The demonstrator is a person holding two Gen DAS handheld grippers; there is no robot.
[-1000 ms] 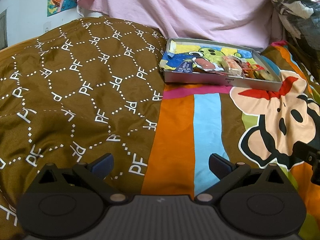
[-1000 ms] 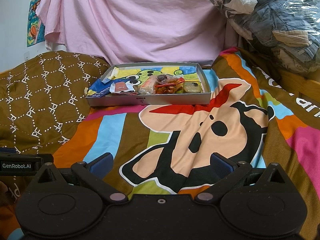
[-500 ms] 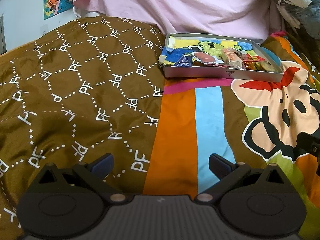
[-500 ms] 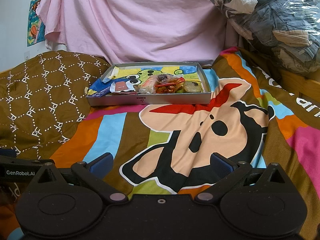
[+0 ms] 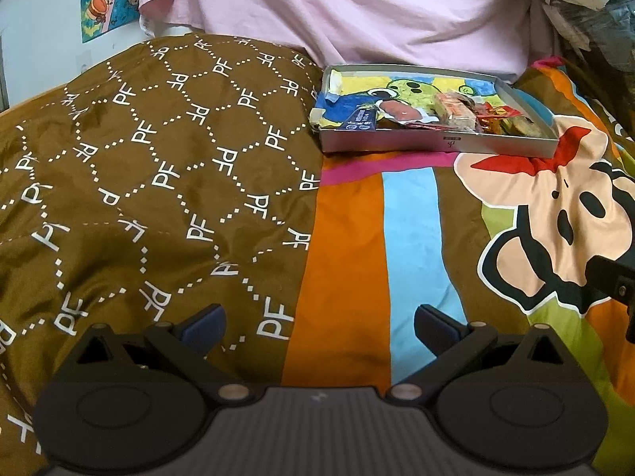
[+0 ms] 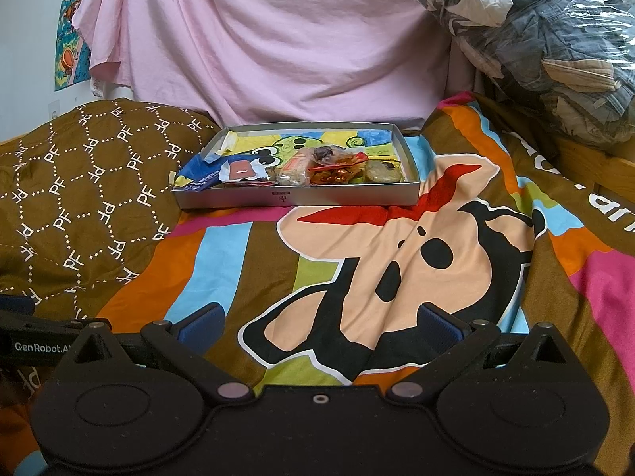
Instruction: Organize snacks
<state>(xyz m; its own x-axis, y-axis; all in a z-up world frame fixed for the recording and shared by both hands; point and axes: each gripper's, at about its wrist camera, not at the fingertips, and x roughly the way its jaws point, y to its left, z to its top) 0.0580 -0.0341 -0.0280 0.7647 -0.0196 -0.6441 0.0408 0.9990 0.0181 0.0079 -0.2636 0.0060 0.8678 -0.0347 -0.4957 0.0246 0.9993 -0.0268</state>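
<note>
Already the snacks (image 6: 317, 164) lie together inside the box (image 6: 297, 198), a shallow grey tray with a cartoon lining that sits on the bed (image 6: 357, 261) at its far side, in front of a pink sheet (image 6: 278, 39). They crowd the near half of the box: a blue packet (image 6: 194, 182) hangs over the near left corner, a white and red wrapper lies just right of it, then a clear-wrapped bar, a red and orange bundle, and a round greenish cake at the right end. The far half of the box shows bare lining. No snack shows loose on the bed in either view.

Both tools are well short of the box, low over the near part of the bed. The left hand-held gripper (image 5: 317, 325) has its jaws spread and holds nothing; the right hand-held gripper (image 6: 317, 325) is likewise spread and empty.

As for progress, the snacks are gathered in one place, which suits a job near its end. Yet they lie heaped and overlapping, so the scene would equally suit a box still waiting to be sorted into rows. The pictures do not settle which.
</note>
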